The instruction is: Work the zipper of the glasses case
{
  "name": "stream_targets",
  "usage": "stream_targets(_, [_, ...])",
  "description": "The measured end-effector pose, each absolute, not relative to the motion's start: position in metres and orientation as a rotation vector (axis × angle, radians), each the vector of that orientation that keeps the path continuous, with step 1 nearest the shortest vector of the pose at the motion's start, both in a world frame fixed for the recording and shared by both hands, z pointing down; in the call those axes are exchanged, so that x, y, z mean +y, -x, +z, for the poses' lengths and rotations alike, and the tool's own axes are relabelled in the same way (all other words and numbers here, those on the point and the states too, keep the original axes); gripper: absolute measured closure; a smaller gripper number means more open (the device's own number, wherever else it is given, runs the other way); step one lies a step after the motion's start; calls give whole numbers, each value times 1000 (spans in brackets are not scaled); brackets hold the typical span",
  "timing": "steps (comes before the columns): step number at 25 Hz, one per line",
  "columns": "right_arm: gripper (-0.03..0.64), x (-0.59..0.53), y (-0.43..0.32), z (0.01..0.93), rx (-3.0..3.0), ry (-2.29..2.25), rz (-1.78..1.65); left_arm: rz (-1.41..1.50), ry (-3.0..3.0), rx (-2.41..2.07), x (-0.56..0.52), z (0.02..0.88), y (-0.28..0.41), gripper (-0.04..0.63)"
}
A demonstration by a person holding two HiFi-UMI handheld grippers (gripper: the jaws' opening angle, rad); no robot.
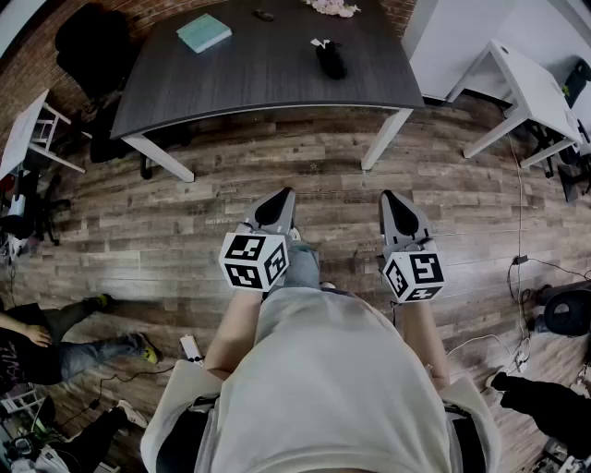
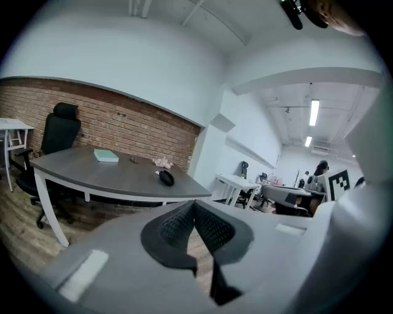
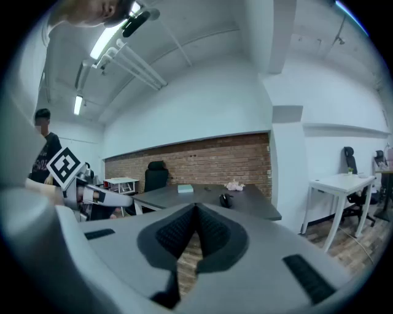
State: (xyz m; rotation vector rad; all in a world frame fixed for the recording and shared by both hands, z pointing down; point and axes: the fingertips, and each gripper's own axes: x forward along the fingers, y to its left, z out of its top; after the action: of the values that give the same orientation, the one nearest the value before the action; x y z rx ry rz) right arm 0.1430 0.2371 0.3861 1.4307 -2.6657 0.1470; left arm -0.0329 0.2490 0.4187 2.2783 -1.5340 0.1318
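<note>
The black glasses case [image 1: 331, 59] lies on the dark grey table [image 1: 268, 69], toward its right side; it also shows small as the case [image 2: 166, 178] and the case [image 3: 225, 200] in the two gripper views. My left gripper [image 1: 282, 196] and right gripper [image 1: 388, 198] are held low over the wooden floor, well short of the table, side by side. Both are shut with nothing between their jaws. In the gripper views the left gripper [image 2: 195, 203] and right gripper [image 3: 196, 208] show their pads meeting at the tips.
A teal book [image 1: 204, 32], a small dark item [image 1: 264, 15] and a pale pink bundle [image 1: 333, 7] lie on the table. A black office chair [image 1: 92, 46] stands at its left end. White desks [image 1: 526, 88] stand to the right. A seated person's legs [image 1: 83, 337] are at the left.
</note>
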Motion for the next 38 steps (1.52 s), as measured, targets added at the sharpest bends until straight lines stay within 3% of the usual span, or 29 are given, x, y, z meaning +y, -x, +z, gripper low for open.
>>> stream_targets(14, [615, 287, -147, 375, -2703, -1336, 129, 111, -2242, -1522, 291, 423, 25, 580])
stream_targets(15, [615, 288, -146, 376, -2706, -1317, 124, 107, -2243, -1509, 291, 423, 22, 565])
stream_targets(16, [613, 290, -145, 378, -2709, -1295, 126, 101, -2245, -1491, 292, 424, 19, 479])
stream_targets(17, [570, 291, -144, 379, -2715, -1272, 133, 92, -2248, -1474, 293, 423, 16, 424])
stream_targets(21, [435, 289, -139, 378, -2755, -1191, 159, 48, -2267, -1435, 290, 414, 6, 334])
stream_targets(25, [291, 278, -137, 380, -2824, -1164, 246, 3, -2263, -1391, 278, 411, 0, 283])
stream_targets(38, [259, 150, -120, 398, -2778, -1170, 266, 41, -2273, -1383, 148, 426, 12, 281])
